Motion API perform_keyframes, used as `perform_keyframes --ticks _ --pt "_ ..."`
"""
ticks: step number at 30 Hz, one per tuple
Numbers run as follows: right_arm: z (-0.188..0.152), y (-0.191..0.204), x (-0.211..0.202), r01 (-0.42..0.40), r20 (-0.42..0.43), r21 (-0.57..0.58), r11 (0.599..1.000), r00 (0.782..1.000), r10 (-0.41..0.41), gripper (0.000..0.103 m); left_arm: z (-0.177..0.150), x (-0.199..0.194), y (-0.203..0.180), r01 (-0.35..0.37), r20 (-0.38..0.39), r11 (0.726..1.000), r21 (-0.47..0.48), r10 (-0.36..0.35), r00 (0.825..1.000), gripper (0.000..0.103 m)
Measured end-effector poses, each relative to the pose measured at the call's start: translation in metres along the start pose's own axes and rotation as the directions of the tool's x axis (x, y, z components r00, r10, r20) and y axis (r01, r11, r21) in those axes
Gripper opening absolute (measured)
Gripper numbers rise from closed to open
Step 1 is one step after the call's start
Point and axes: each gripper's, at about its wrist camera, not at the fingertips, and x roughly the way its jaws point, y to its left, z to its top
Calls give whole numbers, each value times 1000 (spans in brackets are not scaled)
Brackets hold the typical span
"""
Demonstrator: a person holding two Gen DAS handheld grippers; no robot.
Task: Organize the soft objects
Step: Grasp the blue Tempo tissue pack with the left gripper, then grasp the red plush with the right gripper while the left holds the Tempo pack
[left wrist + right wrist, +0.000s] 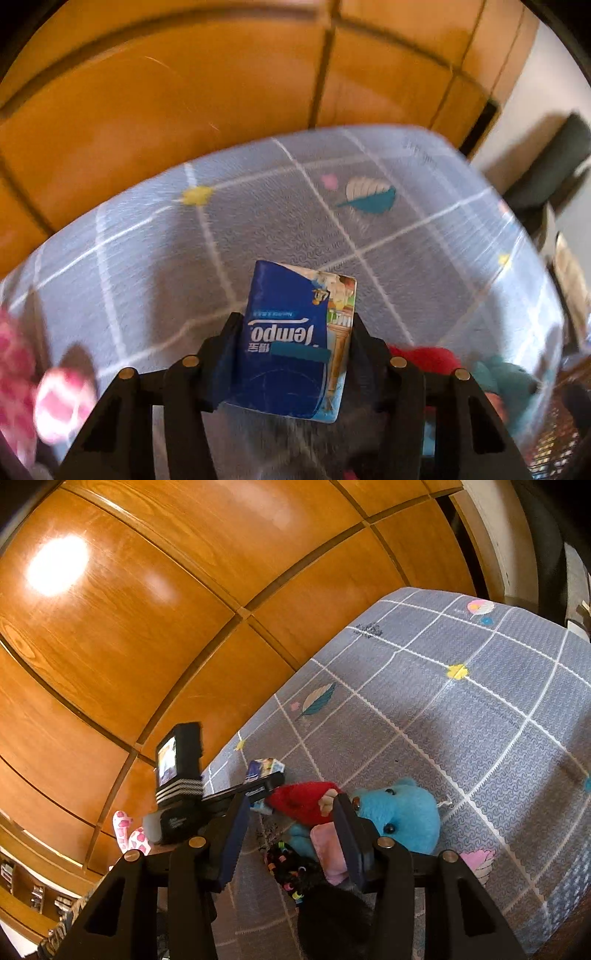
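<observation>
— Tissues: that Tempo tissue pack sits pinched in the left gripper above the mat. Light, squashy, slick wrapper.

— Mid-pack grip suits. Right gripper gapes, holding nothing, over the blue plush.

Tissue pack: dark blue, white lettering. Mat: grey, white grid, yellow stars. Plush toy: bright blue. Sock: pink-and-white. Wall panels: orange wood grain.
</observation>
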Motion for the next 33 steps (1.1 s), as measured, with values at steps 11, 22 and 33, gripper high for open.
perform_keyframes --ticks 11,22,33 --pt "5 -19 -1 2 20 125 992 1000 -5 48 -162 -104 4 -118 73 992 -54 122 990 56" --pt "2 38 60 140 -175 -219 966 968 -180 55 -234 -105 15 -148 102 989 -24 150 983 53" --pt "-23 60 151 317 -130 -593 740 870 -476 39 -237 -108 15 -136 132 990 -27 138 982 53"
